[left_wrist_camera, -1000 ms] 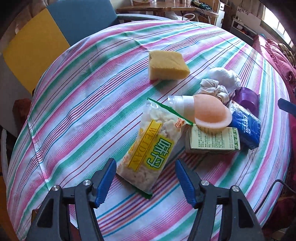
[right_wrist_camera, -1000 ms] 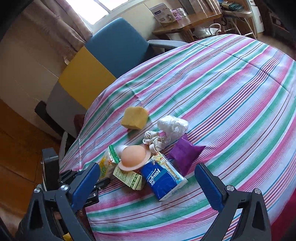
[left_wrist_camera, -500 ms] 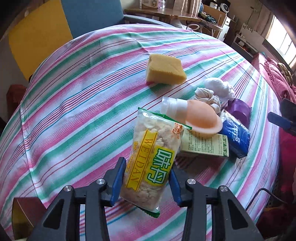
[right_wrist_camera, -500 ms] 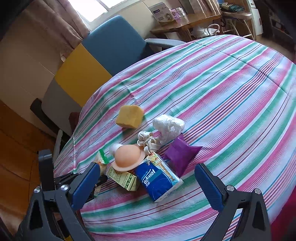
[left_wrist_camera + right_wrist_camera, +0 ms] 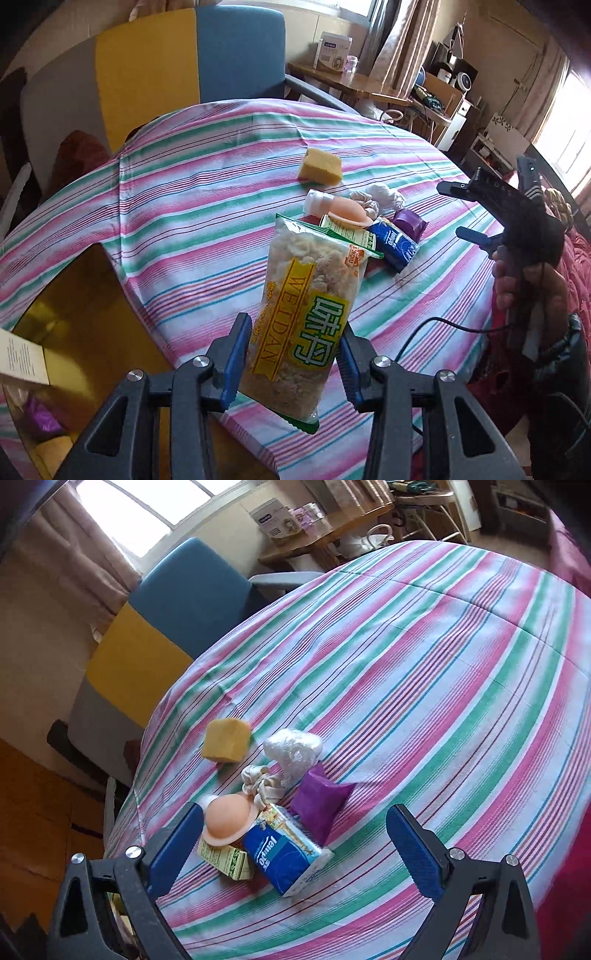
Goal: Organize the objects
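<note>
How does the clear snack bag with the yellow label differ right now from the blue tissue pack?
The clear snack bag with the yellow label is clamped between the left gripper's fingers, lifted off the cloth; the blue tissue pack lies untouched on the striped tablecloth. The snack bag is see-through and long; the tissue pack is opaque and blocky. The snack bag hangs alone; the tissue pack sits crowded among other items. Both are soft plastic-wrapped packets.

1. The tablecloth [image 5: 424,686] was striped pink, green and white, with thin dark lines.
2. The snack bag [image 5: 306,317] was clear, with a yellow band and green characters.
3. The sponge [image 5: 226,739] was yellow.
4. The tissue pack [image 5: 282,856] was blue with white lettering.
5. The pouch [image 5: 319,803] was purple.
6. The gripper pads [image 5: 415,853] were blue on black arms.
7. The chair [image 5: 192,55] was yellow and blue.
</note>
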The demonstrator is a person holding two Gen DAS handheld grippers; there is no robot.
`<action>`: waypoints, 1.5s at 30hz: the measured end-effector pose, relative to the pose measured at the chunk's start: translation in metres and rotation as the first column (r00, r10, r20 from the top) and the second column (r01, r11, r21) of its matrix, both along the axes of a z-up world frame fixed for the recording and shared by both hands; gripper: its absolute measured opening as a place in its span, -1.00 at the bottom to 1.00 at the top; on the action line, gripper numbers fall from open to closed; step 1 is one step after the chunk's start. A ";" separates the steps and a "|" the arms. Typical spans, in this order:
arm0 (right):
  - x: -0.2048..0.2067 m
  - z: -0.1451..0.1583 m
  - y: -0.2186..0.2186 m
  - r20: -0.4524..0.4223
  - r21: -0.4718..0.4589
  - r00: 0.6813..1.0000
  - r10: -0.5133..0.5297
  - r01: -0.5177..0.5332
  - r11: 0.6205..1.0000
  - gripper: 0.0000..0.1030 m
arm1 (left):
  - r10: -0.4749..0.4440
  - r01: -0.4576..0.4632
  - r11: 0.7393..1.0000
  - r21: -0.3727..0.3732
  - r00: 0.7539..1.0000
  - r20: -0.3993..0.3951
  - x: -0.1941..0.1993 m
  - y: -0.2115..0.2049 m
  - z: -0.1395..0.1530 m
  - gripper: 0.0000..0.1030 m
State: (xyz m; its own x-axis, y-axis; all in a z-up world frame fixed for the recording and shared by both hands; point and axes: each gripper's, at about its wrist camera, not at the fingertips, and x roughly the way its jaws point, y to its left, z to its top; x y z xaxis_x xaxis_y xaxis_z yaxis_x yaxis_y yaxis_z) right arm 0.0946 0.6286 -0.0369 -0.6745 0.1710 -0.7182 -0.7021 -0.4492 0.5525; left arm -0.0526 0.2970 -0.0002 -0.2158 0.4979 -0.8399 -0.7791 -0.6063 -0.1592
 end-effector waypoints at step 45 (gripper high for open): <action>-0.076 -0.025 -0.081 0.296 0.141 0.876 0.380 -0.434 0.890 0.28 | 0.282 -0.305 0.940 0.156 0.947 0.153 0.025 -0.184 -0.035 -0.14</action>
